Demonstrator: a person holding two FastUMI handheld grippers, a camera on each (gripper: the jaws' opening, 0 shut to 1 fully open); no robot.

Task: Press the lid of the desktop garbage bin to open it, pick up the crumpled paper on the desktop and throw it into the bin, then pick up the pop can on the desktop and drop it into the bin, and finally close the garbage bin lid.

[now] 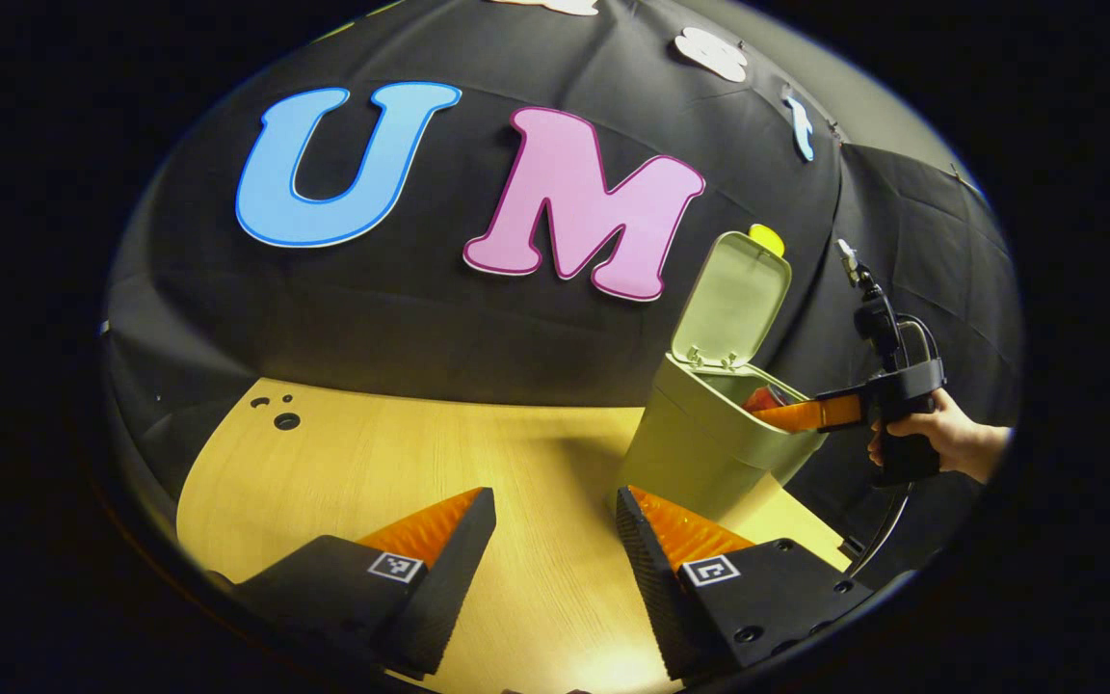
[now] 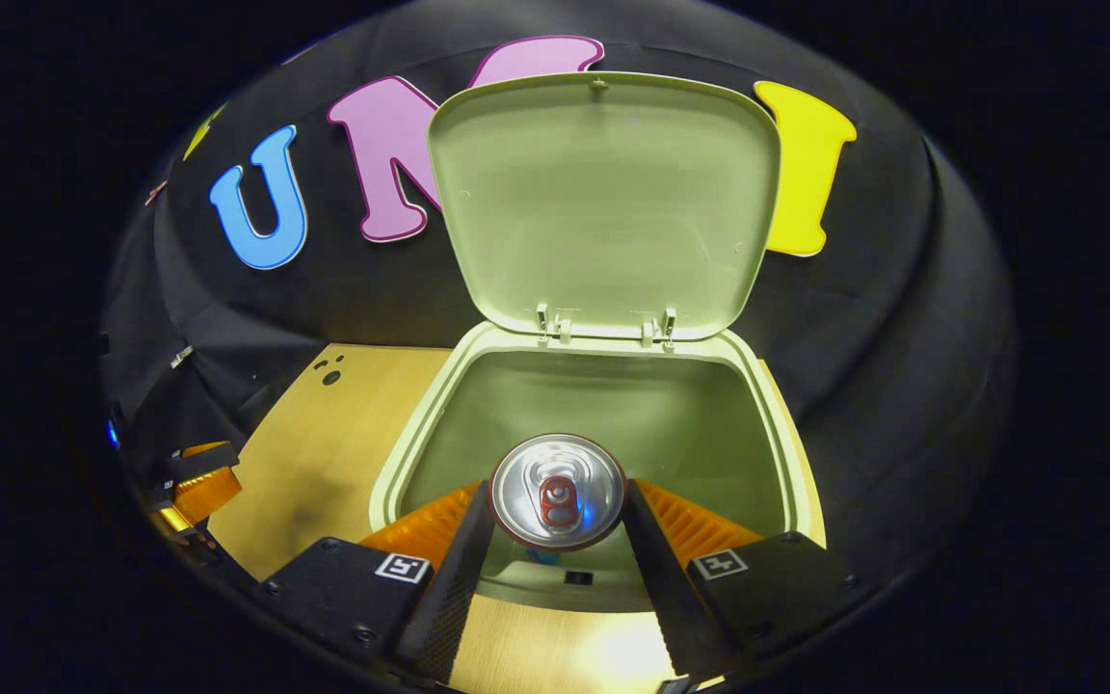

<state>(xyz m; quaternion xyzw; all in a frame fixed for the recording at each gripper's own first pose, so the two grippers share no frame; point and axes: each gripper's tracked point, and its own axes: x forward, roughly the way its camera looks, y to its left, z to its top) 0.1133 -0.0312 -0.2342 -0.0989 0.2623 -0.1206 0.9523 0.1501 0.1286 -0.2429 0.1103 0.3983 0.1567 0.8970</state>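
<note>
A silver pop can [image 2: 557,504] with a red tab was upright over the open mouth of a pale green bin [image 2: 401,463], its lid [image 2: 603,202] raised. The bin stood near the right edge of a light wooden worktop [image 1: 401,463], against black cloth walls. The right gripper [image 2: 555,535] was clamped on the can, both fingers pressing its sides. The left gripper [image 1: 555,540] hovered wide open over the worktop, holding nothing

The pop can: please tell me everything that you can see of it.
The pop can looks like silvery metal, with a round top, a red pull tab and a bit of blue lower down. It lies end-on to the right gripper view, held between the two fingers of the right gripper, over the open mouth of the pale green bin, whose lid stands up.
</note>
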